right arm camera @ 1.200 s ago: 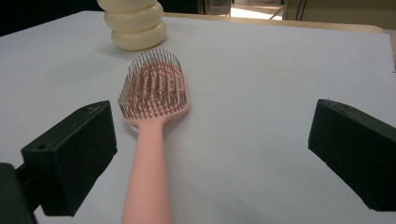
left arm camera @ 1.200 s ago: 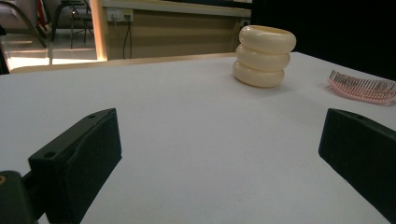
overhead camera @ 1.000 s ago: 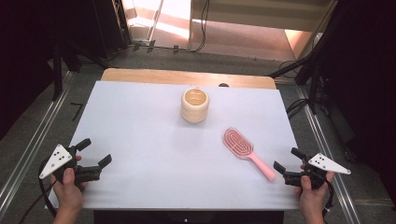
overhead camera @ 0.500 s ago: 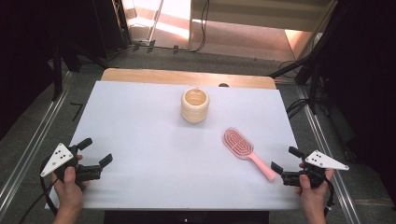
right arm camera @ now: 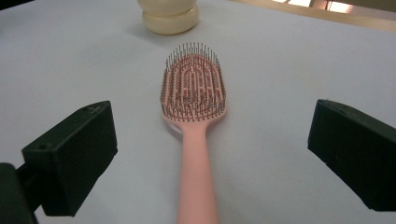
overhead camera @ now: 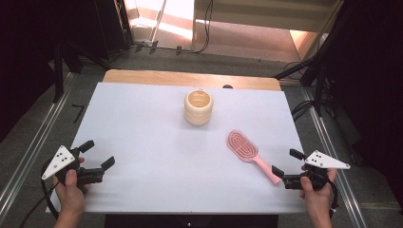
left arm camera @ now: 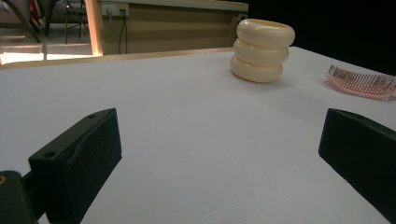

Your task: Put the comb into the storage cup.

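Right claw (overhead camera: pixel 283 167) is spread wide, holding nothing — the pink hairbrush (overhead camera: pixel 247 151) lies bristles-up on the white desk (overhead camera: pixel 142 133), its handle end pointing right between the jaws but not touching them. Left claw (overhead camera: pixel 99 153) is spread wide too, at the near left. Cream ribbed cup (overhead camera: pixel 198 107) stands farther back — well apart from both.
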